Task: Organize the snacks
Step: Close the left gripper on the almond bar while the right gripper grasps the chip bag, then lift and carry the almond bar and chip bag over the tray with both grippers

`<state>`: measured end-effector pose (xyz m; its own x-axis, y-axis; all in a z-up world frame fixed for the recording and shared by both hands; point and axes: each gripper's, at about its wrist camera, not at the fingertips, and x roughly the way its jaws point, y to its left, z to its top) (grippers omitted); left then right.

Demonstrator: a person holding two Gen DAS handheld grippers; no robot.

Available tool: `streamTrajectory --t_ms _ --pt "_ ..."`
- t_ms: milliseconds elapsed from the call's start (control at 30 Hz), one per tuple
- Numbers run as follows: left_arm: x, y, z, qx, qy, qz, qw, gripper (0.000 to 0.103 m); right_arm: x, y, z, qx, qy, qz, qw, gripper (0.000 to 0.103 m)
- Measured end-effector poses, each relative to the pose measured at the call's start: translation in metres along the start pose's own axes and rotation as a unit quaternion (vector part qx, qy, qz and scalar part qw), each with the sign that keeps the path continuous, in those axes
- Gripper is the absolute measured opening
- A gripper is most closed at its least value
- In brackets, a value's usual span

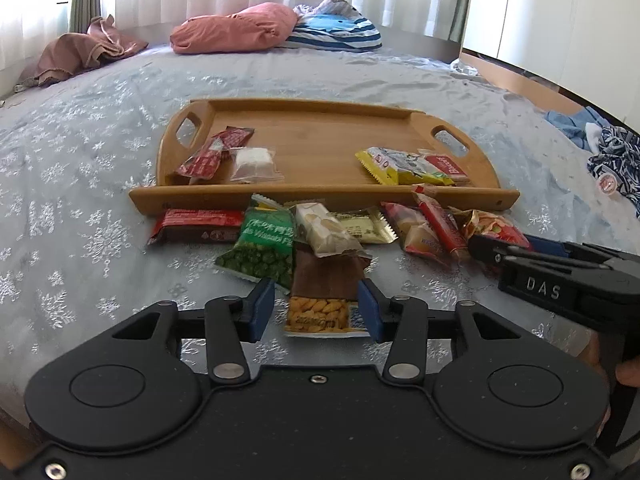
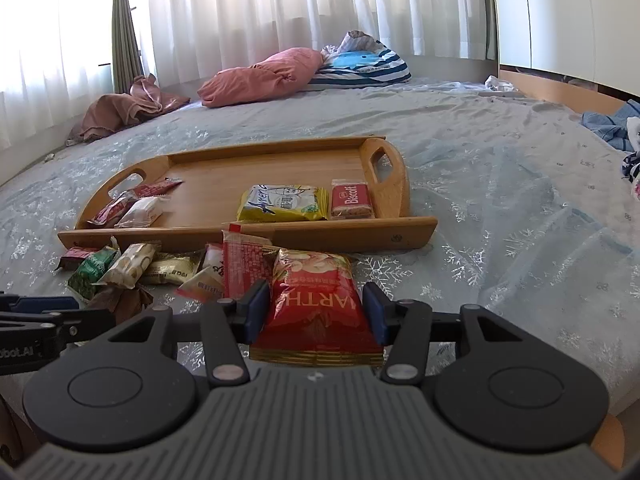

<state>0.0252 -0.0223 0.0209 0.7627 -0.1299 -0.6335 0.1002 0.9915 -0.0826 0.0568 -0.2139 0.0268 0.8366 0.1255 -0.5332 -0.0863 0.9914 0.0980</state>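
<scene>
Where the snacks lie heaped against the near rim of the wooden tray (image 1: pixel 320 196), both grippers sit low over the bedspread (image 1: pixel 80 208). The left gripper (image 1: pixel 316 308) has its blue pads spread wide on either side of a brown packet (image 1: pixel 326 280) with a window of orange nuts; whether the pads touch it cannot be told, and the packet lies flat on the cloth. Just beyond it sit a green pea packet (image 1: pixel 262 248), a pale wafer pack (image 1: pixel 324 232) and a long dark red bar (image 1: pixel 196 224).

The right gripper (image 2: pixel 316 312) likewise stands parted, its pads flanking a red foil bag (image 2: pixel 316 304) that rests on the bedspread; contact on either side is uncertain. A red stick pack (image 2: pixel 244 268) lies just left of that bag.

On the tray: two red packets (image 1: pixel 208 156) and a white-wrapped sweet (image 1: pixel 252 164) at the left end, a yellow pack (image 2: pixel 280 202) and a Biscoff biscuit (image 2: pixel 350 200) at the right end.

The surface is a pale grey-blue bedspread with silver snowflake print. Farther back lie a pink pillow (image 1: pixel 232 32), a blue striped cushion (image 1: pixel 336 32) and a crumpled mauve cloth (image 1: pixel 84 52), under white sheer curtains (image 2: pixel 280 8).
</scene>
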Motion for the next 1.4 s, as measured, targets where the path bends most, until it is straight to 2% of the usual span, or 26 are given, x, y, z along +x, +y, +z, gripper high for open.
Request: streamTrajectory --t_ms 233,267,333,500,667,867,1200,1400 --pt "0.011 -0.012 0.002 0.012 -0.002 0.002 0.9999 0.055 -0.006 0.001 -0.003 -0.007 0.002 -0.001 1.0 0.055" --pt "0.014 -0.013 0.001 0.013 -0.001 0.004 0.9999 0.054 -0.007 0.001 -0.004 -0.006 0.002 -0.002 1.0 0.055" --pt "0.018 -0.015 0.0 0.015 0.004 0.006 0.9999 0.046 -0.007 0.0 -0.005 -0.005 0.003 -0.002 1.0 0.055" --pt "0.019 -0.015 -0.002 0.027 0.003 0.004 0.9996 0.042 -0.007 0.001 -0.005 -0.004 0.004 -0.003 1.0 0.055" --pt "0.011 -0.008 -0.002 0.008 0.005 -0.017 0.9998 0.041 -0.008 0.002 -0.005 0.001 0.002 -0.004 1.0 0.053" --pt "-0.003 -0.009 0.0 0.012 -0.003 -0.022 0.9997 0.04 -0.012 0.002 -0.003 0.005 -0.006 -0.008 1.0 0.053" --pt "-0.017 -0.006 0.003 0.011 -0.02 -0.02 0.9995 0.04 -0.017 0.0 0.0 0.01 -0.01 -0.013 1.0 0.052" --pt "-0.017 -0.003 0.003 0.005 -0.017 -0.017 0.9997 0.04 -0.013 0.0 -0.001 0.01 0.007 -0.016 1.0 0.056"
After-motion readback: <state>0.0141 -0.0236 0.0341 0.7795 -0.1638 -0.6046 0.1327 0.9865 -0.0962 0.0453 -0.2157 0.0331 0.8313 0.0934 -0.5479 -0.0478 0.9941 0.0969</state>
